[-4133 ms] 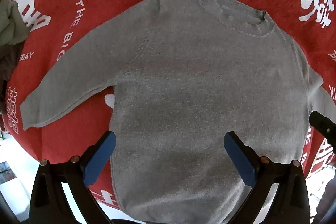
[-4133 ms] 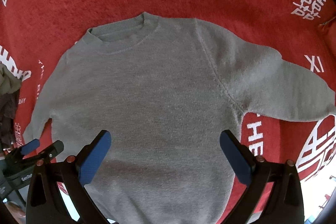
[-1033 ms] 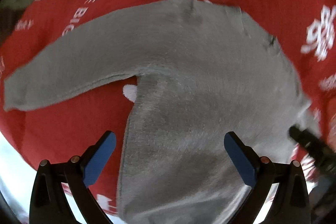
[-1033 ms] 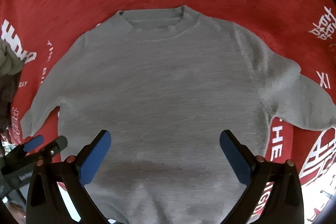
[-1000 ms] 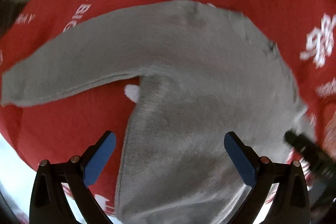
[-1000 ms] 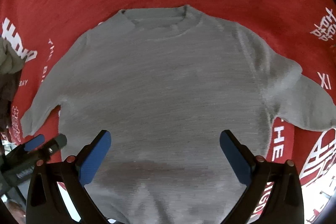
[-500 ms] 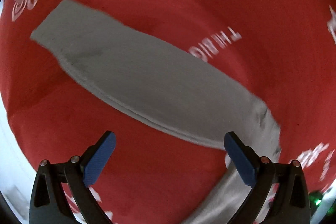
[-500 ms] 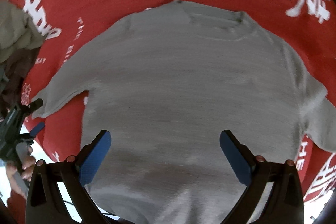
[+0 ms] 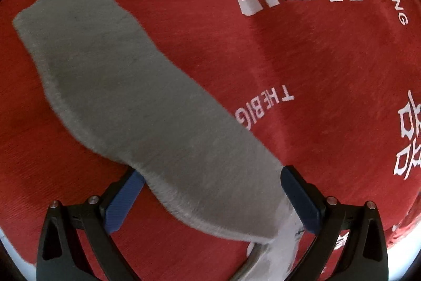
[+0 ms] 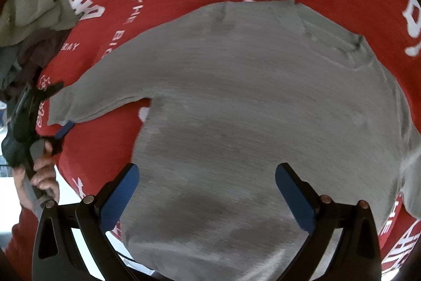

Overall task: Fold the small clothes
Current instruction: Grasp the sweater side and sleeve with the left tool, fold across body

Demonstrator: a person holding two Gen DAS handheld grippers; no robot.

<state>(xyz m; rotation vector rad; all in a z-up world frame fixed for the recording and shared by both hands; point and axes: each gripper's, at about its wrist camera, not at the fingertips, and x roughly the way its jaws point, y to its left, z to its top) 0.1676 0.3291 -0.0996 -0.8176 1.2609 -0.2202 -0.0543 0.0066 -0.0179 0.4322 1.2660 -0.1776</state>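
Sweater (image 10: 263, 109) flat on red cloth (image 9: 329, 96), sleeve (image 9: 131, 96) between wide left gripper (image 9: 210, 199) fingers. Sleeve fold starting; pinch next. Right gripper (image 10: 208, 191) wide, above hem.

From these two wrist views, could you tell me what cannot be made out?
- Right sleeve of the grey sweater: cut off by the right view's edge.
- Hem: hidden behind the right gripper.
- Piled clothes: bunched, kinds unclear.
- Left gripper: contact with the sleeve unclear.
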